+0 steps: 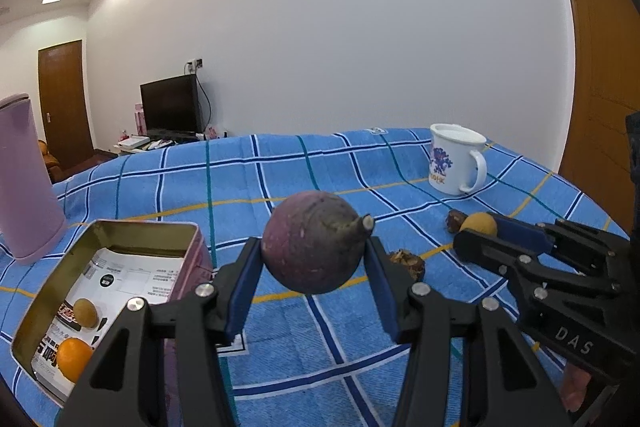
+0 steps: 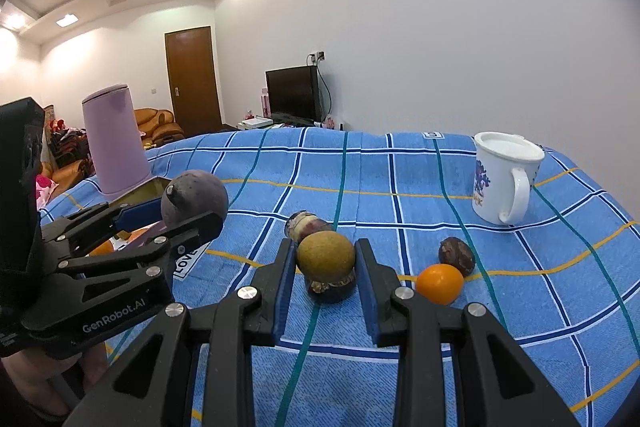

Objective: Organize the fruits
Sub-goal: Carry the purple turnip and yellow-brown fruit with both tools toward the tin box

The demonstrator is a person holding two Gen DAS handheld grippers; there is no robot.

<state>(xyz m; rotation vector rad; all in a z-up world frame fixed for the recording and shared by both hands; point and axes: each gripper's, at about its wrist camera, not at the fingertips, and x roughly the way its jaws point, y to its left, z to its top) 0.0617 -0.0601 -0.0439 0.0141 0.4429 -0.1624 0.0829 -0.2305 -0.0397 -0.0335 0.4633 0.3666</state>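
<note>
This is a home, a lived-in room. In the left middle of the right wrist view a dark television (image 2: 294, 93) stands against the white wall, its cable running up to a wall socket (image 2: 319, 56), beside a brown wooden door (image 2: 194, 81). Further left sits an orange-brown padded armchair (image 2: 158, 125). In the foreground a blue checked cloth (image 2: 400, 187) covers the desk, with a printed white mug (image 2: 502, 179) at right.

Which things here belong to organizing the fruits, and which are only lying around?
For the job: purple fruit in the left hand-held gripper; brown fruit in the right hand-held gripper; orange; tin box.

Lying about: white mug; purple container; television.
</note>
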